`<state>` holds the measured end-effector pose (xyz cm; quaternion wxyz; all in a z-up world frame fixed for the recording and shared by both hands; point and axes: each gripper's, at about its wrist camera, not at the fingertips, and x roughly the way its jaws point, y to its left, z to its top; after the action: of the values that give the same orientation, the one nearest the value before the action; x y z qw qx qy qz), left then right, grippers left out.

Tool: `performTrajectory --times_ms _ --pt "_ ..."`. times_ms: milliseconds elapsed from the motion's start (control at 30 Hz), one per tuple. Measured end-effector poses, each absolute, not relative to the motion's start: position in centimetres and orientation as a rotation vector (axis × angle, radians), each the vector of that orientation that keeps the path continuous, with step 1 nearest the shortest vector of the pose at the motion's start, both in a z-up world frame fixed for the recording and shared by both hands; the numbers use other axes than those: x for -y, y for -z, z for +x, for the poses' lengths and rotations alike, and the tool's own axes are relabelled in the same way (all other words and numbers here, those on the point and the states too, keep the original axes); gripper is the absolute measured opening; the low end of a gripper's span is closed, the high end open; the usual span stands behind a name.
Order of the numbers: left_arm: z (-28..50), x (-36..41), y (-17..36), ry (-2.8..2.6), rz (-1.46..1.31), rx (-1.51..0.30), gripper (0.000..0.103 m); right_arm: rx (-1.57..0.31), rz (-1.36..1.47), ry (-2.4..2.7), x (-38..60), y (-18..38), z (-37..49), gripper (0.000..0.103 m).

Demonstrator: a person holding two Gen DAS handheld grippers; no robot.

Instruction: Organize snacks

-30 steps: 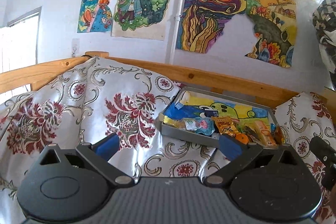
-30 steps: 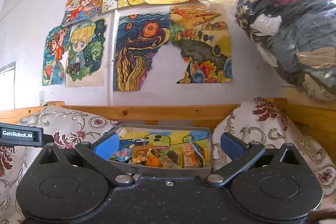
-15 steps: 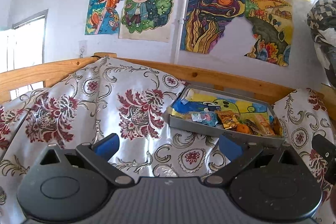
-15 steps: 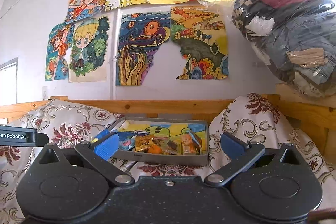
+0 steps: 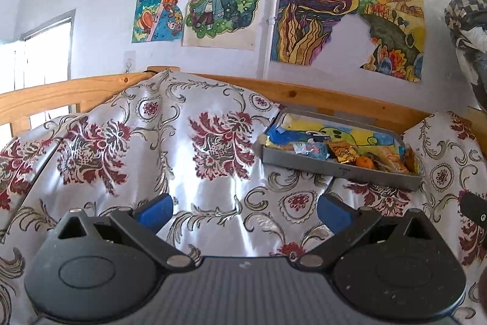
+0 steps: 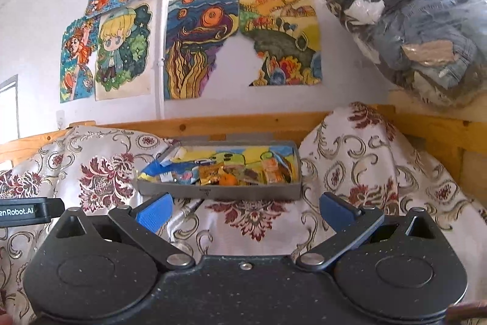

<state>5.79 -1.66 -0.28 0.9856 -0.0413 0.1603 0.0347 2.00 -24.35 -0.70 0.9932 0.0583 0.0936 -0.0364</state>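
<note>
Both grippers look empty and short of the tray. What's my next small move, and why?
Probably ease the right gripper forward toward the grey tray. It is open, empty and faces the snacks squarely, while the left gripper sees the tray off to its right.

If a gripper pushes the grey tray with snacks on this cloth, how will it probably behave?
The grey tray looks rigid, so it would likely move as one piece. It rests on shiny, rumpled cloth between two humps, so it may slide or tilt rather than stay level. The loose snack packets inside would probably shift, and the small orange round snack might roll.
</note>
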Motion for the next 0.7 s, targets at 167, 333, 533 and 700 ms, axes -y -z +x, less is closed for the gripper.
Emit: performTrajectory --times_ms 167,333,533,700 --pt "5.7 0.8 1.5 -0.066 -0.084 -0.327 0.102 -0.219 0.122 0.081 23.6 1.5 2.1 0.102" --pt "5.8 0.2 2.6 -0.056 -0.091 -0.318 0.102 -0.242 0.124 0.088 22.8 2.3 2.6 0.102" --pt "5.6 0.2 3.5 -0.021 -0.07 -0.277 0.102 -0.27 0.108 0.079 22.1 3.3 2.9 0.102" --pt "5.4 0.2 3.9 -0.006 -0.068 -0.277 0.102 -0.291 0.086 0.071 21.5 3.8 3.0 0.102"
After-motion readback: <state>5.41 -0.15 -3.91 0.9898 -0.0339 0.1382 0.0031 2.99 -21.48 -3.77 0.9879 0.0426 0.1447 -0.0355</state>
